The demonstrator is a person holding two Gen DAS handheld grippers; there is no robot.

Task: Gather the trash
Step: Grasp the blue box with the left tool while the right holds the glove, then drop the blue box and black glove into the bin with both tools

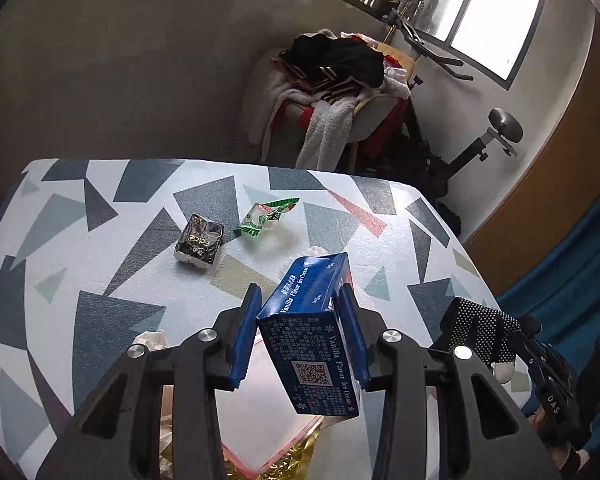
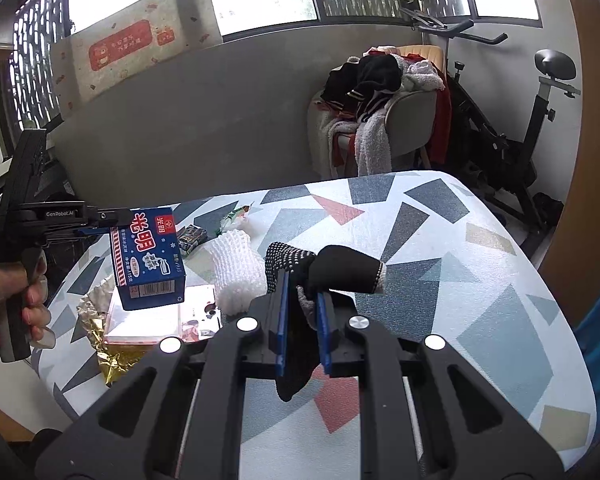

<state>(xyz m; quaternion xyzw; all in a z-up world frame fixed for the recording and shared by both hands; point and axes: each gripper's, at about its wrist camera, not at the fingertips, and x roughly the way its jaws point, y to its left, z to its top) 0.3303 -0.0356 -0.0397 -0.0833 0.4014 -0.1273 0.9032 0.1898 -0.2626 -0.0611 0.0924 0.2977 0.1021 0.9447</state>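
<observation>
My left gripper (image 1: 300, 296) is shut on a blue vanilla ice cream box (image 1: 312, 344), which sits tilted between the blue pads. In the right wrist view the same box (image 2: 148, 256) hangs above the table, held by the left gripper (image 2: 104, 218) in a person's hand (image 2: 32, 304). My right gripper (image 2: 303, 292) is shut on a black glove with white dots (image 2: 340, 268), just above the table's near side. That glove (image 1: 480, 328) also shows at the right of the left wrist view. On the cloth lie a black packet (image 1: 199, 242) and a green-white wrapper (image 1: 266, 216).
The table (image 1: 100, 240) has a cloth with grey and red triangles. A white foam net (image 2: 236, 276), a clear plastic tray (image 2: 160, 320) and crumpled gold foil (image 2: 116, 356) lie under the lifted box. A chair piled with clothes (image 2: 380, 100) and an exercise bike (image 2: 520, 140) stand behind.
</observation>
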